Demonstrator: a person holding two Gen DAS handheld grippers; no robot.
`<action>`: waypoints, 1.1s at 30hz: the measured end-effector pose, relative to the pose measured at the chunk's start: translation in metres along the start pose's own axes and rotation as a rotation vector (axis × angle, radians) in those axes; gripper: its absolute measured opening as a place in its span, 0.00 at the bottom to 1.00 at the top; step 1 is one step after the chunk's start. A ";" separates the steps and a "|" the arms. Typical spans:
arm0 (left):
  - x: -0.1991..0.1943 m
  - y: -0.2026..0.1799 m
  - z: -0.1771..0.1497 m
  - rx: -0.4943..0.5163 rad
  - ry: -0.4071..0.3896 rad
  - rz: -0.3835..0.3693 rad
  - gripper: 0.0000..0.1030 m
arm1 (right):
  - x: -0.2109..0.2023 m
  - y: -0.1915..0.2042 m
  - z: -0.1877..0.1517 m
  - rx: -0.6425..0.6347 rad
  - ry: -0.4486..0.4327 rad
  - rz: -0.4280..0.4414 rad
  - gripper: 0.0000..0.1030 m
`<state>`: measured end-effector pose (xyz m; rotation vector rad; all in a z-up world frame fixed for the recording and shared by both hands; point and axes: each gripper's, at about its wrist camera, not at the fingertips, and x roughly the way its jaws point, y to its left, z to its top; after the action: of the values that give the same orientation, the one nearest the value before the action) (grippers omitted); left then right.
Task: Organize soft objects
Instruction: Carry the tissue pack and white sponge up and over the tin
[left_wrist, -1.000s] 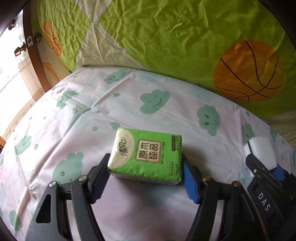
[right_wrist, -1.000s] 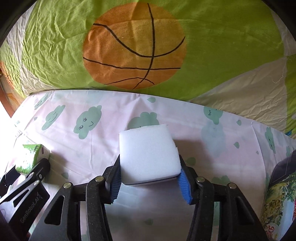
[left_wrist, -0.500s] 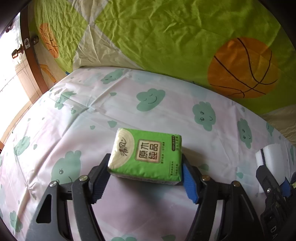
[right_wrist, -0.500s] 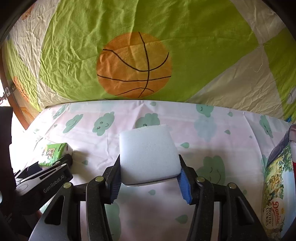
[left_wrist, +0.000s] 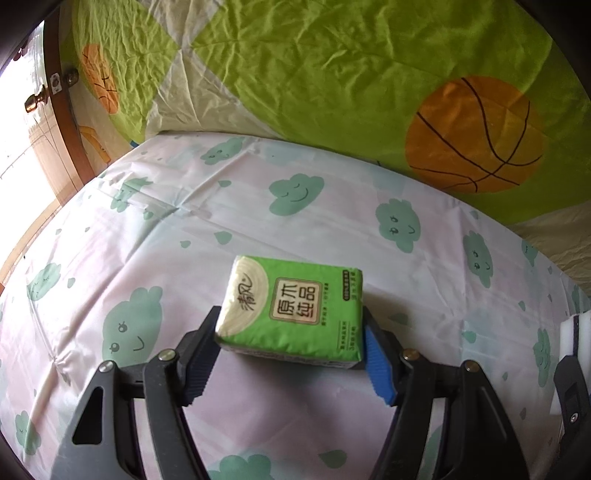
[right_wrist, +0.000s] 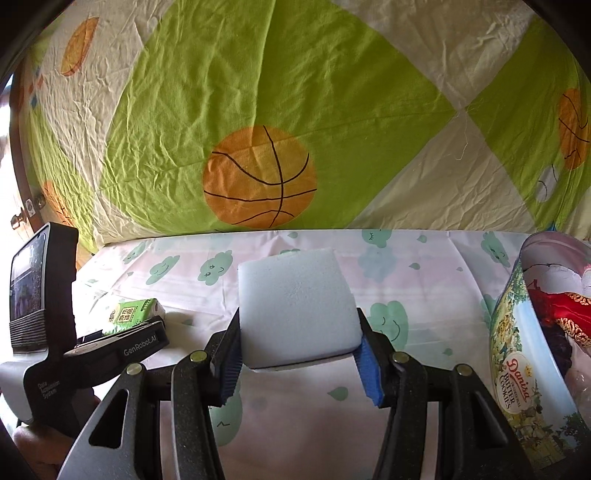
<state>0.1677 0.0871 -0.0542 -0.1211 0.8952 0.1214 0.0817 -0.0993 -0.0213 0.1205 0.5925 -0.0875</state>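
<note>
The green tissue pack (left_wrist: 291, 314) sat between the jaws of the left gripper (left_wrist: 290, 354), its short ends pressed by the dark pad on one side and the blue pad on the other, so the jaws were clenched on it. The printed face with the beige label was turned up and the pack lay roughly level, held above the cloud-patterned sheet (left_wrist: 184, 221); its shadow fell on the sheet underneath. In the right wrist view the same pack (right_wrist: 131, 314) showed small at the left, beyond the black body of the left gripper (right_wrist: 122, 343).

The white sponge block (right_wrist: 295, 310) was grasped by the right gripper (right_wrist: 297, 365), whose jaws were closed against its two sides. It was tilted a little, its far edge higher than the near one, and was clear of the sheet. A sliver of that sponge (left_wrist: 569, 328) appeared at the right edge of the left wrist view.

Just right of the sponge stood a round cookie tin (right_wrist: 517, 369), open, with red and gold cloth (right_wrist: 557, 306) lying inside it. Behind the sheet rose a green and cream quilt (right_wrist: 295, 92) printed with orange basketballs. A brown wooden frame (left_wrist: 64, 122) ran up the far left.
</note>
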 end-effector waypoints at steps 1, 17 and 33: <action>-0.001 0.000 -0.001 0.000 -0.002 0.001 0.68 | -0.003 -0.001 -0.001 -0.002 -0.008 0.000 0.54; -0.027 -0.032 -0.021 0.103 -0.056 -0.012 0.68 | -0.047 -0.010 -0.012 -0.021 -0.149 -0.043 0.54; -0.084 -0.071 -0.062 0.158 -0.199 -0.080 0.68 | -0.091 -0.045 -0.027 0.010 -0.206 -0.080 0.54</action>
<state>0.0790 0.0028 -0.0234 0.0032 0.6977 -0.0124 -0.0137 -0.1356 0.0032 0.0962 0.3912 -0.1786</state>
